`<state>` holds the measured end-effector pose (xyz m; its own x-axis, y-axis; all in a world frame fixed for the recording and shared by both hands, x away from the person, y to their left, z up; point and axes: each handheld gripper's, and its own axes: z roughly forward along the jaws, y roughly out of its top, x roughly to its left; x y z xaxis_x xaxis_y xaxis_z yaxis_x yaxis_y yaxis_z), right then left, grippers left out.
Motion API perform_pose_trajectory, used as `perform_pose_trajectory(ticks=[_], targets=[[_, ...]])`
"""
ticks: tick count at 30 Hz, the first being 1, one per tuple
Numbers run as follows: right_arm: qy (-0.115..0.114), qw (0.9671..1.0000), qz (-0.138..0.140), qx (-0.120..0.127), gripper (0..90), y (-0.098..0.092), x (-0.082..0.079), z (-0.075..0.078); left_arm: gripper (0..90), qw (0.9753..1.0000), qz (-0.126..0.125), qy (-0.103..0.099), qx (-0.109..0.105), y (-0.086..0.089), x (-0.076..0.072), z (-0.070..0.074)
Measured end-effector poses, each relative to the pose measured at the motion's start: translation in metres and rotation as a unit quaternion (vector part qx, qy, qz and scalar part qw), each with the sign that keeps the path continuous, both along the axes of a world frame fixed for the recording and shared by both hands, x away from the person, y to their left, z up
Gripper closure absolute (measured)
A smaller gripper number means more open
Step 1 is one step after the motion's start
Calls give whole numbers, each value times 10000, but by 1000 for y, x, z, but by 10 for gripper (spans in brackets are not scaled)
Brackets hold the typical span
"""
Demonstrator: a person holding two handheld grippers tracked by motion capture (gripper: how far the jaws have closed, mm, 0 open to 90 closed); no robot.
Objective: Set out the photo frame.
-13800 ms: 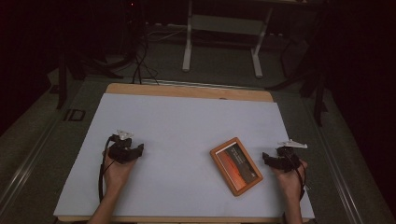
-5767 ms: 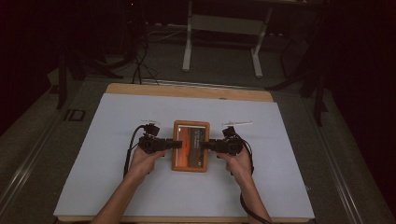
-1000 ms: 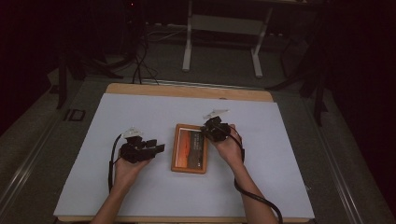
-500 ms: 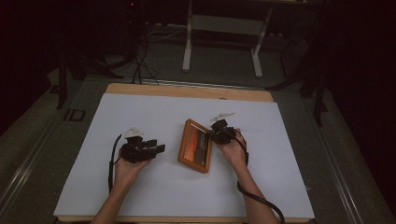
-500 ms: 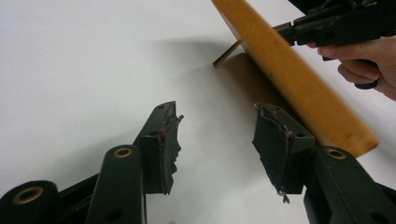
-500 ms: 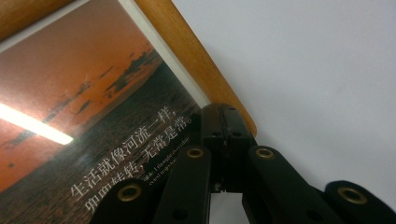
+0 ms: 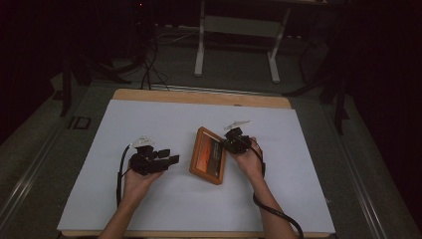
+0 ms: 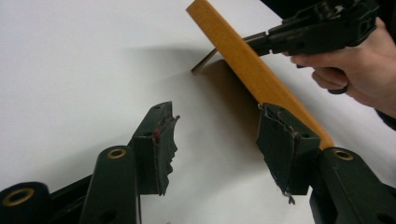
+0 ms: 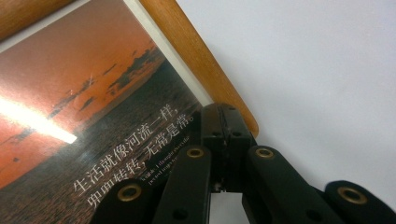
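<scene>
high view had the wooden picture frame near the middle of the white counter, tilted up on its left long edge. right tongs were pressed together on the frame's raised right edge, and in the right gripper view their jaws met at the wooden rim beside a sunset print with white lettering. left tongs lay spread just left of the frame, apart from it, pinching nothing.
</scene>
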<state>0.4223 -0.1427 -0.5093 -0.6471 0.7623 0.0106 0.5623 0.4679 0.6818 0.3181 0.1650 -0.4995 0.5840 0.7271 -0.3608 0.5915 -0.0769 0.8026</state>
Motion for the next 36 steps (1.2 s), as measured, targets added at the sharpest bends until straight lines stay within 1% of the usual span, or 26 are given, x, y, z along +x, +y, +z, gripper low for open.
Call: perform_pose_trajectory(ticks=[3,4,5,6,9,15,16,19,20,21,23,24,27,29,30,36], targets=[[0,10000,-36,54,900,-1,-1,-1,445,10000,-15,-10,-23,-2,-1,1],[-24,10000,-33,68,900,-1,-1,-1,442,9999,-49,-4,-88,-4,-3,3],[-24,10000,-33,68,900,-1,-1,-1,438,9999,-49,-4,-88,-4,-3,3],[-35,10000,-23,60,900,-1,-1,-1,431,9998,-87,1,-180,-8,-5,5],[-57,10000,-24,44,900,-1,-1,-1,411,9997,-152,-16,-166,-13,-7,7],[-84,9999,-48,70,900,-1,-2,-2,366,9997,-191,15,-147,-22,-10,6],[-85,9999,-46,74,900,-1,-3,-2,359,9994,-255,59,-235,-25,-10,6],[-97,9999,-54,81,900,-1,-3,-2,338,9994,-269,64,-213,-30,-11,7],[-108,9999,-58,83,900,-1,-3,-2,330,9993,-327,71,-179,-35,-13,7],[-112,9999,-61,76,900,0,-3,-2,324,9993,-328,76,-174,-38,-14,6],[-118,9999,-62,68,900,0,-3,-2,312,9993,-338,75,-160,-39,-14,6],[-119,9999,-61,68,900,0,-3,-2,312,9993,-349,94,-132,-43,-14,5],[-117,9999,-54,57,900,0,-3,-2,283,9992,-334,156,-133,-48,-14,2],[-127,9999,-48,61,900,0,-3,-2,275,9992,-333,171,-141,-50,-14,1],[-128,9999,-44,63,900,0,-3,-2,271,9991,-352,217,-132,-53,-15,-1],[-135,9999,-51,72,900,-1,-4,-3,272,9990,-331,272,-109,-63,-15,-6]])
